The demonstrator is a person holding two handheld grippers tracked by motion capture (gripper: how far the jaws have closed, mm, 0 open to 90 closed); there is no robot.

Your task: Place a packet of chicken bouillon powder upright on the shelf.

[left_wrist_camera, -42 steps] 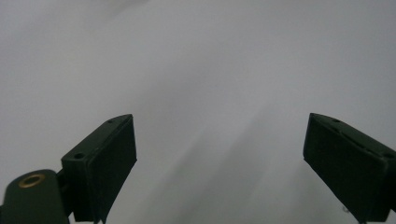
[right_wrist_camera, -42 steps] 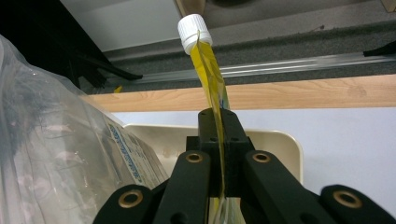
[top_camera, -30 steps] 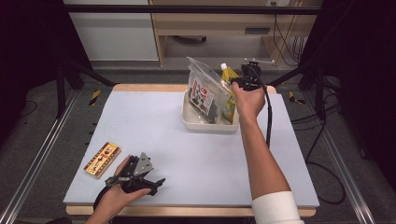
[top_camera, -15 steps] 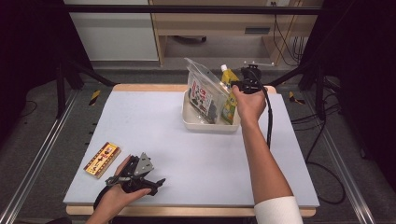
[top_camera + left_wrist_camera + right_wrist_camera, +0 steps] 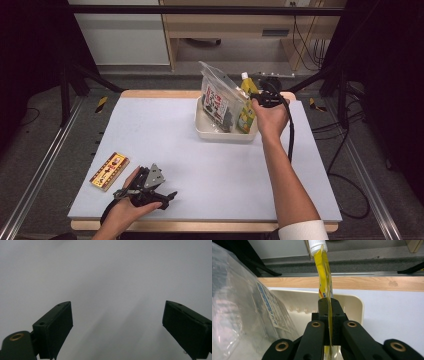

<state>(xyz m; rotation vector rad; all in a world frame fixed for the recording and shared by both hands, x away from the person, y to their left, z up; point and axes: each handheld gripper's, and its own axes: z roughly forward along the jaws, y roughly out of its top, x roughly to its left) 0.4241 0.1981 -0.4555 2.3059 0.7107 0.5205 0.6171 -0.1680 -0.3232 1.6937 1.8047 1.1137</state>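
Observation:
A yellow spouted pouch [image 5: 245,102] with a white cap stands upright at the right end of a cream tray [image 5: 220,134]. My right gripper [image 5: 256,98] is shut on it from the right. In the right gripper view the jaws pinch the thin edge of the pouch [image 5: 324,272], and my right gripper [image 5: 329,312] sits just above the tray's far rim [image 5: 352,302]. My left gripper [image 5: 167,194] lies on the table near the front left edge, held by a hand. In the left gripper view my left gripper [image 5: 117,325] is open over bare grey table, with nothing between its jaws.
A clear plastic bag [image 5: 217,97] with a printed label leans in the tray, just left of the pouch, and shows as the clear bag [image 5: 242,310] in the right gripper view. A flat orange-and-red packet [image 5: 109,170] lies at the table's front left. The wooden table edge runs behind the tray.

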